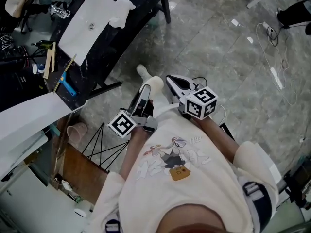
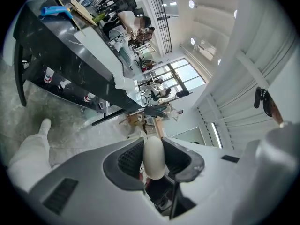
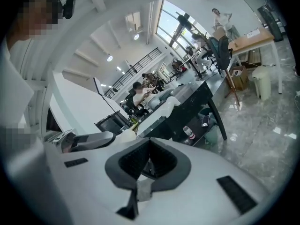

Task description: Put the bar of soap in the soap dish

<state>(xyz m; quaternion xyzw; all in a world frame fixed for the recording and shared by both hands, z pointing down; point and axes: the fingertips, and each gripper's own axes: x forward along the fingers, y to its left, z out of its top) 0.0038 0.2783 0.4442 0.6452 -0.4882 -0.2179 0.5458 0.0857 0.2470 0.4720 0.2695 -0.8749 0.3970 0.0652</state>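
Close to the person's chest, the left tongs (image 2: 154, 145) clamp the bar of soap (image 2: 153, 159) across its narrow sides. The right tongs (image 3: 149, 159) are clenched on nothing. The table (image 1: 142, 4) stands well apart, so the rounded bar could likely squirt free over the floor (image 1: 218, 47) on the way. No soap dish can be made out.

R gripper (image 3: 149, 149) jaws together, nothing btwn the pads. Beyond: black table (image 3: 187, 108) on a pale glossy floor (image 3: 262, 125), white cloth (image 3: 169, 104) at its near edge, bottle (image 3: 187, 132) underneath (on a low shelf). People (image 3: 140, 93) seated in bkgd, big windows (image 3: 171, 27) behind.
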